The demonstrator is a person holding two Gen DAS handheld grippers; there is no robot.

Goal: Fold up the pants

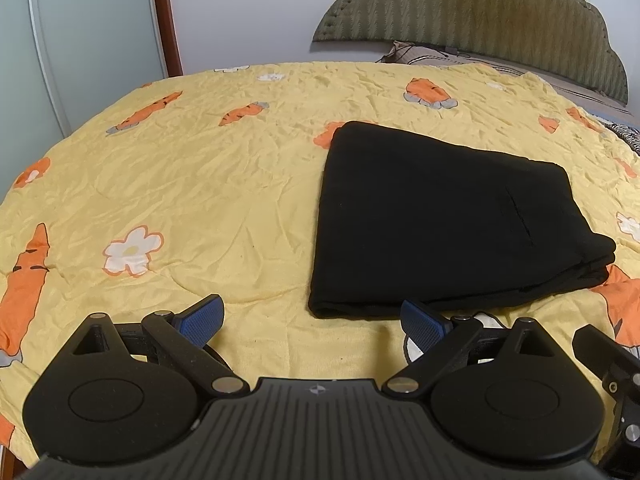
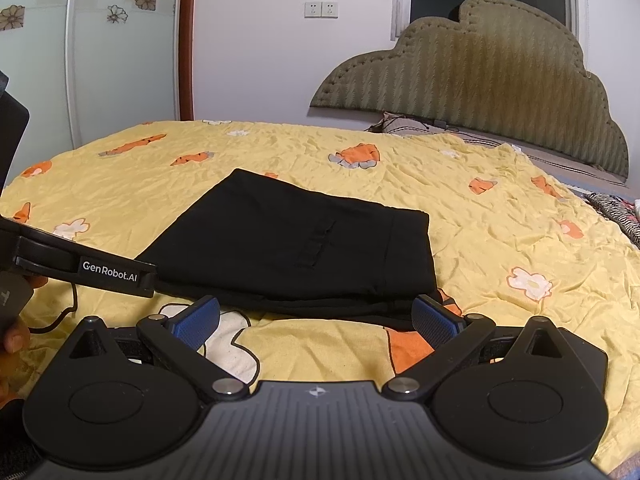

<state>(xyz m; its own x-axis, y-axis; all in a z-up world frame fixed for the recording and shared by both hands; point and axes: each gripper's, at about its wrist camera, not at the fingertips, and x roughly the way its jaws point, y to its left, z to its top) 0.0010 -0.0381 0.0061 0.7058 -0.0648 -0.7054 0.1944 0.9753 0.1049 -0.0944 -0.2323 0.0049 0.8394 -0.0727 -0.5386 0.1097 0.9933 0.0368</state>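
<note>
Black pants [image 1: 436, 220] lie folded into a compact stack on the yellow bedspread [image 1: 200, 184], layers showing along the near right edge. In the left wrist view my left gripper [image 1: 314, 318] is open just short of the stack's near left corner, holding nothing. The right wrist view shows the same pants [image 2: 296, 248] ahead of my right gripper [image 2: 316, 316], which is open and empty at the stack's near edge. The left gripper's body [image 2: 80, 268] crosses the left side of that view, with a hand [image 2: 16, 336] behind it.
The bedspread carries orange carrot and white flower prints. A padded olive headboard [image 2: 480, 92] and a pillow [image 1: 424, 54] stand at the far right. A wardrobe door [image 1: 80, 40] with a wooden frame rises at the left. Patterned fabric [image 2: 616, 212] lies at the bed's right edge.
</note>
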